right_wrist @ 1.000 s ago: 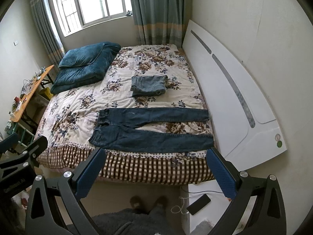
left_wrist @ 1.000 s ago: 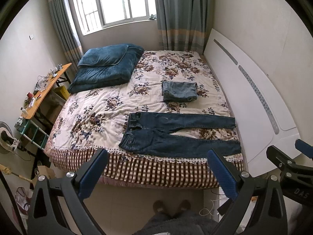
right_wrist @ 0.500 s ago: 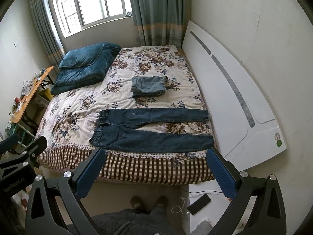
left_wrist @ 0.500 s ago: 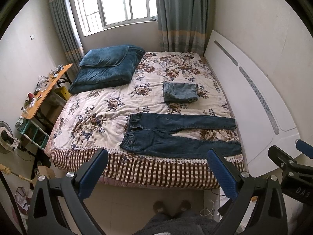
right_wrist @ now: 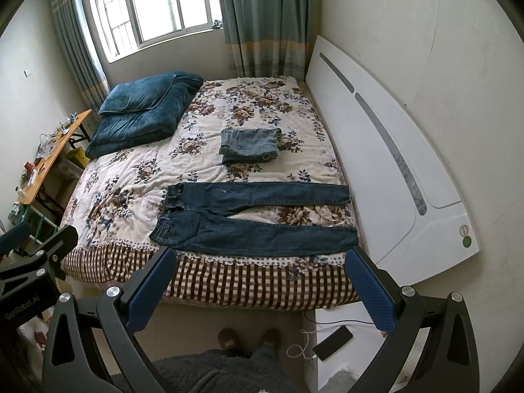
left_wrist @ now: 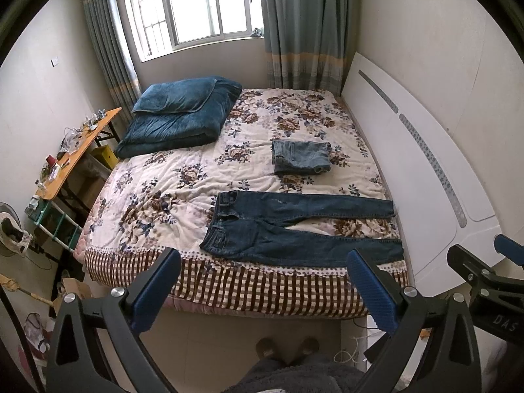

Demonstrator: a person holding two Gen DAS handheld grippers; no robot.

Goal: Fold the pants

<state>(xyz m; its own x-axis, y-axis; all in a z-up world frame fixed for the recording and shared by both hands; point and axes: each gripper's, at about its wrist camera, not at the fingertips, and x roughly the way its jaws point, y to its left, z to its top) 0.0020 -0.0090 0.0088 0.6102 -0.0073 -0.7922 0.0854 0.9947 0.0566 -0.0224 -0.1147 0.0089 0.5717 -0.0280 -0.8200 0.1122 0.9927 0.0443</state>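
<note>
The dark jeans (left_wrist: 294,229) lie flat on the bed (left_wrist: 163,203) at its near edge, long axis running left to right, waistband left, leg hems right. Both grippers hang above the floor, short of the bed. Left gripper (left_wrist: 262,281) and right gripper (right_wrist: 258,278): jaws wide apart, holding nothing. The left is nearer the waistband. Folded lighter jeans (right_wrist: 250,144) lie beyond, well apart; nothing obstructs the approach.

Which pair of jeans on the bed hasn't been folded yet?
The dark blue jeans spread flat near the bed's edge; the lighter jeans behind them are already folded.
</note>
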